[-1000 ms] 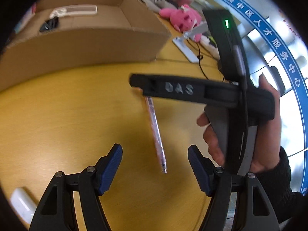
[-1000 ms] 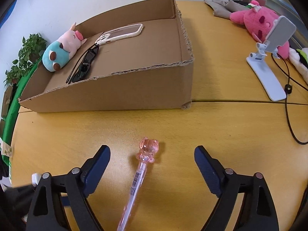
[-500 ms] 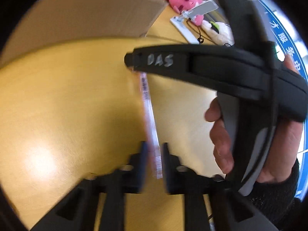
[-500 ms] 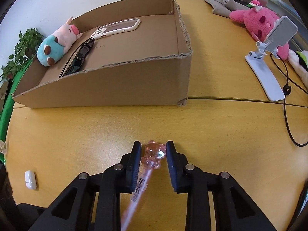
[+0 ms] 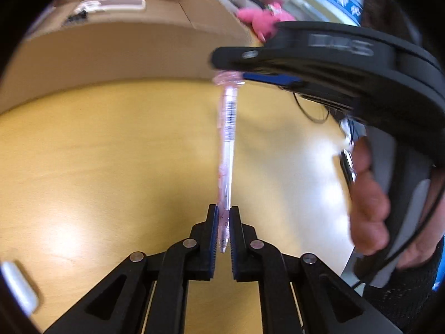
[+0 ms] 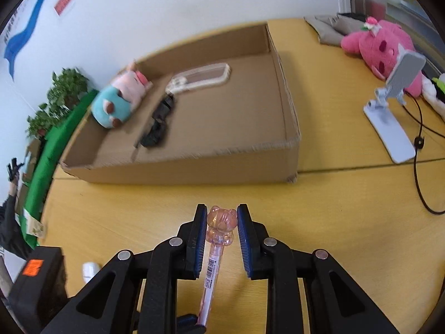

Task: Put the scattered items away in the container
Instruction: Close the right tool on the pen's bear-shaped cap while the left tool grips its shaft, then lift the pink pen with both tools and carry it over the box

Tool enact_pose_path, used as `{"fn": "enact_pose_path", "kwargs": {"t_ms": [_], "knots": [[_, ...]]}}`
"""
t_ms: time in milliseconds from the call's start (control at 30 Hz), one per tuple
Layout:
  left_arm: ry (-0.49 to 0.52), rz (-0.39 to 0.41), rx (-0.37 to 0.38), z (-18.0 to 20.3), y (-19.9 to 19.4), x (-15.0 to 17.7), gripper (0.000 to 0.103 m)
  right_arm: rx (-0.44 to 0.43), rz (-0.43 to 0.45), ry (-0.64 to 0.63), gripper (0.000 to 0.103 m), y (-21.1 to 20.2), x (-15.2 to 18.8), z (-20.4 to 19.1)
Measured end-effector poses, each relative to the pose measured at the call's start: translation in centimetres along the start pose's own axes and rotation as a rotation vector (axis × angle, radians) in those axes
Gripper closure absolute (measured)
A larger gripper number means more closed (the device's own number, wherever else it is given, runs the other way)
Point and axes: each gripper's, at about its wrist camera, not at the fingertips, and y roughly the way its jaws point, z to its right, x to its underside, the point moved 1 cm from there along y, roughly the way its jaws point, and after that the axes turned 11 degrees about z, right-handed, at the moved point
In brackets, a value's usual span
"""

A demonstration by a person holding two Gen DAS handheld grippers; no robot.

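While the plush pig [image 6: 119,98], sunglasses [image 6: 158,123] and phone case [image 6: 200,76] already lie in the cardboard box [image 6: 289,117], the pink pen [image 5: 226,150] is not yet in — it hangs above the tabletop [image 6: 319,203] near the box's front wall. The left gripper [image 5: 221,231] is clenched on its tip; the right gripper [image 6: 221,226], jaws closing, grips its bear-shaped cap. Both point steeply downward — a small white item [image 6: 89,271] near the tabletop's near edge remains.

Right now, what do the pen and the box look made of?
Pen: clear pink plastic, glossy; you see through the barrel, and the bear-shaped cap looks moulded and catches highlights. Cardboard box: plain brown corrugated cardboard, matte, with rough, ragged cut edges along the front wall. Both judged by look only.
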Motion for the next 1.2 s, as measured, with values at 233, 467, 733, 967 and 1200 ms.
{"fn": "enact_pose_path", "kwargs": {"t_ms": [233,467,733,967,1200], "knots": [[-0.018,0.067,-0.007,-0.1,-2.2,0.3,0.103,-0.081,0.132,-0.034,0.079,-4.1,-3.7,-3.8],[-0.039,0.248,-0.017,-4.5,-4.8,-5.1,0.086,-0.118,0.169,-0.096,0.079,-5.6,-5.3,-6.6],[0.071,0.361,-0.187,-5.8,-6.7,-6.1,0.029,-0.168,0.175,-0.157,0.080,-7.3,-5.3,-8.9],[0.133,0.373,-0.229,-6.5,-6.9,-6.1,0.031,-0.198,0.165,-0.199,0.079,-8.8,-4.8,-9.9],[0.169,0.270,-0.150,-5.6,-5.0,-5.6,0.089,-0.205,0.158,-0.193,0.079,-8.7,-4.9,-9.9]]}}
